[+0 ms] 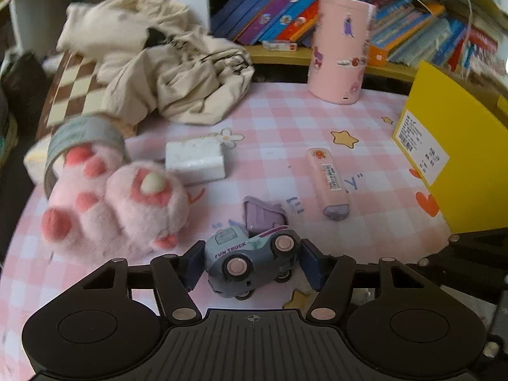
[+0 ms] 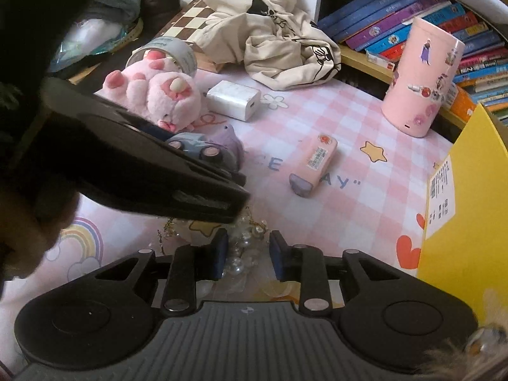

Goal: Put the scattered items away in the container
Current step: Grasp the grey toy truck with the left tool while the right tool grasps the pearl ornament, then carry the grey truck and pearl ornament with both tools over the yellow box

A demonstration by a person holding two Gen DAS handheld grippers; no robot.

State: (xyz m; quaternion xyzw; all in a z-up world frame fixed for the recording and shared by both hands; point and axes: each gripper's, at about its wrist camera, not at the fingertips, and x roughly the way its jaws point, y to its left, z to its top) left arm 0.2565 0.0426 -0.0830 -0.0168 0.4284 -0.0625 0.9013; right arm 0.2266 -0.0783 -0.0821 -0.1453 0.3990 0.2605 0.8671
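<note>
Pickup is the step in hand, one item per tool, judging from how both are set.

Left wrist view: the left tool [image 1: 250, 265] has its two blue pads on either side of a small grey-blue plastic toy truck [image 1: 250, 262] with pink wheels and "FUN TRUCK" on its side. The left pad looks to touch the cab end, while a sliver of gap shows at the right pad, so I read it as not quite gripped. The truck lies tipped on its side on the pink checked surface [image 1: 317, 133], wheels toward the camera, long axis running left to right across the jaws, cab to the left, lilac tipper bed raised at the far side. A pink plush toy [image 1: 120, 203] sits just to its left; the yellow cardboard box [image 1: 460, 158], presumably the container, stands at the right edge.

Right wrist view: the right tool [image 2: 248, 255] stands narrowly parted over a heap of clear and pearl beads [image 2: 241, 254]; they touch the left pad, the right is clear. No long axis to a heap.

Next, each needs to finish closing, lift, and carry right to the box
</note>
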